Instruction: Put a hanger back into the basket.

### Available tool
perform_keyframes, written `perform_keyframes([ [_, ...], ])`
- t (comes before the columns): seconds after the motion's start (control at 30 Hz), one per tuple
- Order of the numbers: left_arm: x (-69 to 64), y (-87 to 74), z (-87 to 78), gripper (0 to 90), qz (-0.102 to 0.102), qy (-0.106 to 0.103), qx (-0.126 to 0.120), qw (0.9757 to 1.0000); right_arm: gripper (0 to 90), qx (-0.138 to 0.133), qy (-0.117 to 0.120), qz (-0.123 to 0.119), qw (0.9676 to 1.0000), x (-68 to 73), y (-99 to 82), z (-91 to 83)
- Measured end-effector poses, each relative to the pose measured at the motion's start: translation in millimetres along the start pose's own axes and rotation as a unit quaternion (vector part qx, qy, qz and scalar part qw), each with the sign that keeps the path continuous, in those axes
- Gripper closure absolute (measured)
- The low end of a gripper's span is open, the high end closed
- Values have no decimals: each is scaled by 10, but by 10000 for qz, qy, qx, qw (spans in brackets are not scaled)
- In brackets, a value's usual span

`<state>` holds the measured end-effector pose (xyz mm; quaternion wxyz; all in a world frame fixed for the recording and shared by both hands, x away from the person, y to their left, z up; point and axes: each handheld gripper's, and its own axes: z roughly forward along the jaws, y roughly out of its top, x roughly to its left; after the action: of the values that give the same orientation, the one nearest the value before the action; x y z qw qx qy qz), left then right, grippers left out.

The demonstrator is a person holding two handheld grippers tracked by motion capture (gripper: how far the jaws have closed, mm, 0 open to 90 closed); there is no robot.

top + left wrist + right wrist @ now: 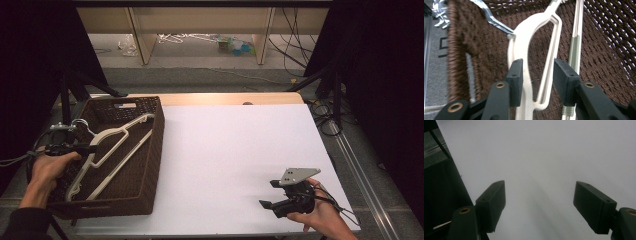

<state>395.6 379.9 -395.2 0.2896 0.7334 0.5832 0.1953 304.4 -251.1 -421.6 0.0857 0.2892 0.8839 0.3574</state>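
Wicker basket [150, 150], dark brown, is sitting at the left edge of the white tabletop [240, 160], near the front-left corner. Cream plastic hanger [107, 150] is lying inside it, slanting from the far side down toward the near-left corner, w/ its metal hook [82, 122] at the left rim.

L gripper [95, 148] is reaching over the basket's left rim, held in the person's left hand [47, 167]. In the left gripper view its jaws are standing part-open, straddling the hanger's [524, 50] shoulder loop: left pad [515, 77] is sitting right at the broad cream arm, right pad [564, 75] is standing just clear of the thin inner bar. No squeeze visible, so hanger is btwn the pads, not clamped. Basket weave [604, 50] is showing behind, plus a ribbed bar [574, 50] beside the right pad.

R gripper [267, 195] is hovering near the front-right corner of the tabletop, held in the right hand [322, 215]. In the right gripper view its pads [492, 202] are standing wide apart w/ nothing btwn them, bare white tabletop [544, 157] beyond.
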Motion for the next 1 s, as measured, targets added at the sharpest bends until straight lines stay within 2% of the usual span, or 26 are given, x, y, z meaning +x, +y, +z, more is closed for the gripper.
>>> perform_keyframes([
  [0.1,-11,-11,-58,601,93,-40,-88,9999,267,-5,-16,-12,10000,2,-2,9],
  [0.27,-139,8,-163,570,261,-228,-357,9988,267,-17,-37,2,10000,3,0,6],
  [0.3,-211,18,-186,562,265,-269,-496,9981,267,-16,-35,3,10000,3,0,5],
  [0.4,-342,36,-233,537,582,-364,-606,9958,267,-22,-39,2,10000,2,1,7],
  [0.43,-406,36,-219,522,489,-424,-719,9953,267,-30,-44,4,10000,3,0,7],
  [0.47,-443,39,-231,510,659,-488,-663,9944,267,-29,-51,6,10000,2,-1,8],
  [0.5,-511,35,-217,502,586,-547,-807,9935,266,-31,-47,-3,10000,1,-1,8],
  [0.53,-541,39,-233,496,737,-555,-750,9929,266,-36,-52,-6,10000,1,-2,9],
  [0.63,-687,36,-222,468,660,-757,-1020,9897,266,-46,-57,-2,10000,4,-1,5],
  [0.67,-705,38,-227,464,688,-786,-1021,9893,266,-51,-51,1,10000,5,0,4],
  [0.73,-814,35,-228,446,679,-915,-1197,9863,266,-51,-53,-1,10000,3,1,3],
  [0.87,-1011,41,-261,399,800,-1113,-1400,9806,265,-103,-96,27,9999,1,2,0],
  [0.93,-1101,40,-277,385,773,-1180,-1514,9784,265,-112,-91,31,9999,1,2,-1],
  [1.0,-1198,41,-296,374,873,-1266,-1605,9750,265,-136,-116,-4,9998,-4,3,0],
])
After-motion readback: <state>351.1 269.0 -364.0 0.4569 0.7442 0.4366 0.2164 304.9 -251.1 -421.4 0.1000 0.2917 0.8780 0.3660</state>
